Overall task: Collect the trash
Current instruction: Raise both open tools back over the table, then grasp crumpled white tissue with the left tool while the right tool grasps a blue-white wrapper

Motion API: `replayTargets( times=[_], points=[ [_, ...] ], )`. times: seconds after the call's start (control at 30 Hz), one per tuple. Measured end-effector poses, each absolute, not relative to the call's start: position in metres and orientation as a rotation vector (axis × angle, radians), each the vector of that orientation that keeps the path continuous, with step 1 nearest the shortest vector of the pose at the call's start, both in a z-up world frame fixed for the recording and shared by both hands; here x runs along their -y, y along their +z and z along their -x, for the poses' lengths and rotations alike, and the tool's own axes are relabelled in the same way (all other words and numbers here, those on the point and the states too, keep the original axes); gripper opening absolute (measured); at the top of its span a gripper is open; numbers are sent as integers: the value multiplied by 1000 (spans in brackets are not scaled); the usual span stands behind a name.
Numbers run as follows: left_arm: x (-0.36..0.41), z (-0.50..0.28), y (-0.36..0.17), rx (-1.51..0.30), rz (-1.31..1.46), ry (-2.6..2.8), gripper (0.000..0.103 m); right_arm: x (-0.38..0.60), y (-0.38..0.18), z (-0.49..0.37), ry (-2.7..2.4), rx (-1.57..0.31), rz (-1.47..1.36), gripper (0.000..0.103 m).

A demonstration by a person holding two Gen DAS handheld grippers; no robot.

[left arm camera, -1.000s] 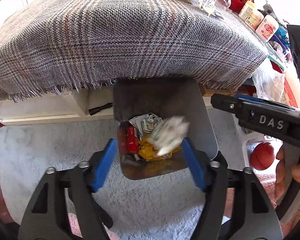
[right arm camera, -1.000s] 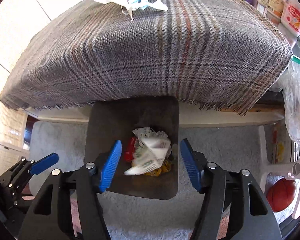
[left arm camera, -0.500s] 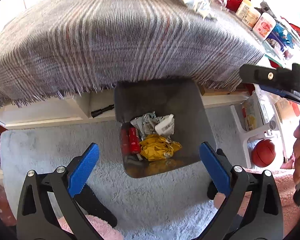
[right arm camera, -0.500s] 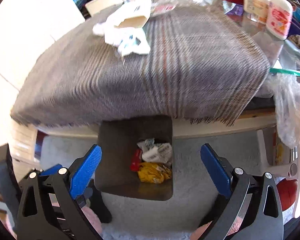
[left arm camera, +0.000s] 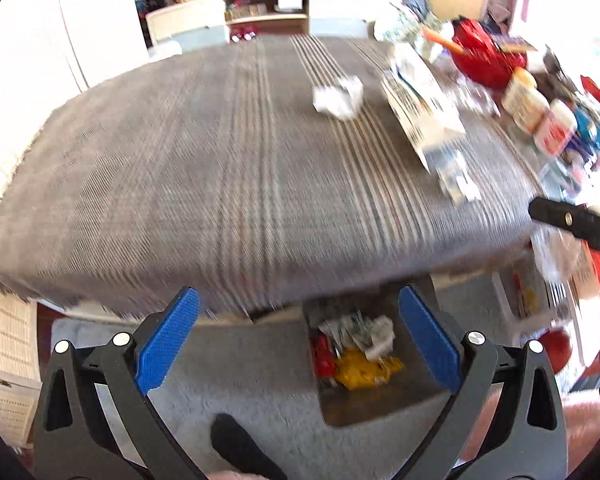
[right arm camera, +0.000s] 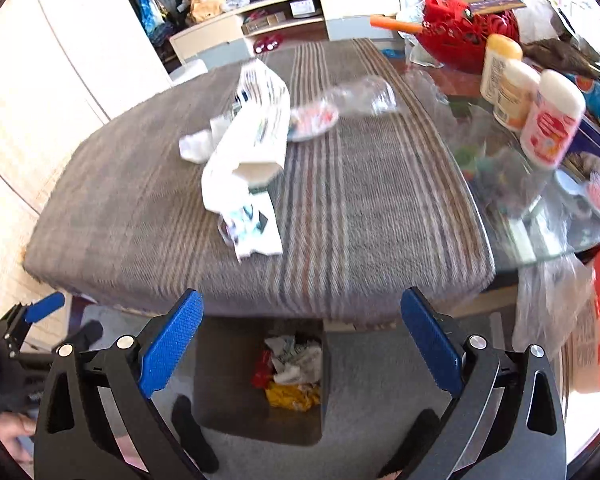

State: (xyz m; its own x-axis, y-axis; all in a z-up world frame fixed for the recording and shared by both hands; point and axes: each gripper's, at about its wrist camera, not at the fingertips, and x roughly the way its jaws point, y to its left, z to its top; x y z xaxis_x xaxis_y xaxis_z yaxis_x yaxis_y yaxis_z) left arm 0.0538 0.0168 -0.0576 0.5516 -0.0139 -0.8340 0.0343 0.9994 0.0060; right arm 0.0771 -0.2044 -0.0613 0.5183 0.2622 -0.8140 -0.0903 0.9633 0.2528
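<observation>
A dark square bin (left arm camera: 364, 404) (right arm camera: 228, 380) stands on the carpet under the table edge, holding crumpled paper, a yellow wrapper (left arm camera: 364, 368) (right arm camera: 292, 396) and red pieces. On the checked cloth (left arm camera: 220, 168) (right arm camera: 360, 208) lie a crumpled white paper (left arm camera: 338, 98), a flattened printed carton (left arm camera: 424, 116) (right arm camera: 256, 136), a torn wrapper (right arm camera: 252, 224) and a clear plastic bottle (right arm camera: 360, 94). My left gripper (left arm camera: 298, 344) is open and empty, above the carpet left of the bin. My right gripper (right arm camera: 302, 346) is open and empty, over the bin's far rim.
Bottles (right arm camera: 552, 120) (left arm camera: 524, 100), a red basket (right arm camera: 464, 28) (left arm camera: 480, 54) and a clear bag (right arm camera: 548, 304) crowd the table's right side. A low cabinet (right arm camera: 284, 12) stands behind. A red ball (left arm camera: 556, 350) lies on the floor at right.
Both grippers let crumpled paper fall into the bin and opened wide. Both then rose and tilted up, so the tabletop and its litter came into view.
</observation>
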Motion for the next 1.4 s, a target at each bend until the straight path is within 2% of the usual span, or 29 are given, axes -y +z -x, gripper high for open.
replayTargets(
  times=[0.1, 0.17, 0.23, 0.3, 0.7, 0.8, 0.97, 1.07, 1.2, 1.23, 1.27, 1.3, 1.33, 1.4],
  points=[
    [-24, -72, -48, -978, 2, -17, 95, 201, -59, -93, 244, -1008, -236, 99],
    [-27, -86, -46, -976, 10, -12, 95, 195, -59, -102, 258, -1010, -243, 94],
    [-27, -99, -45, -975, 6, -11, 95, 188, -61, -110, 278, -1013, -236, 68],
    [-28, -112, -45, -965, -6, 6, 95, 180, -64, -120, 304, -1027, -234, 55],
    [-19, -193, -61, -967, -16, -17, 95, 157, -87, -147, 310, -1070, -107, 52],
    [-12, -214, -69, -973, -32, -40, 94, 153, -86, -148, 328, -1065, -92, 31],
    [-5, -243, -75, -974, -38, -48, 88, 142, -87, -147, 347, -1060, -84, 23],
    [-1, -257, -80, -984, -42, -59, 81, 138, -90, -149, 354, -1061, -97, 21],
    [7, -269, -88, -1005, -46, -101, 63, 136, -91, -153, 356, -1069, -104, 21],
    [7, -271, -90, -1006, -44, -107, 61, 136, -91, -153, 355, -1070, -108, 21],
    [8, -273, -92, -1007, -36, -122, 56, 136, -91, -153, 355, -1069, -107, 21],
    [10, -275, -93, -1009, -29, -133, 47, 136, -91, -152, 353, -1069, -107, 20],
    [10, -275, -95, -1004, -29, -136, 44, 136, -91, -152, 352, -1071, -110, 20],
    [12, -274, -94, -989, -33, -144, 25, 138, -91, -153, 349, -1073, -117, 20]
  ],
)
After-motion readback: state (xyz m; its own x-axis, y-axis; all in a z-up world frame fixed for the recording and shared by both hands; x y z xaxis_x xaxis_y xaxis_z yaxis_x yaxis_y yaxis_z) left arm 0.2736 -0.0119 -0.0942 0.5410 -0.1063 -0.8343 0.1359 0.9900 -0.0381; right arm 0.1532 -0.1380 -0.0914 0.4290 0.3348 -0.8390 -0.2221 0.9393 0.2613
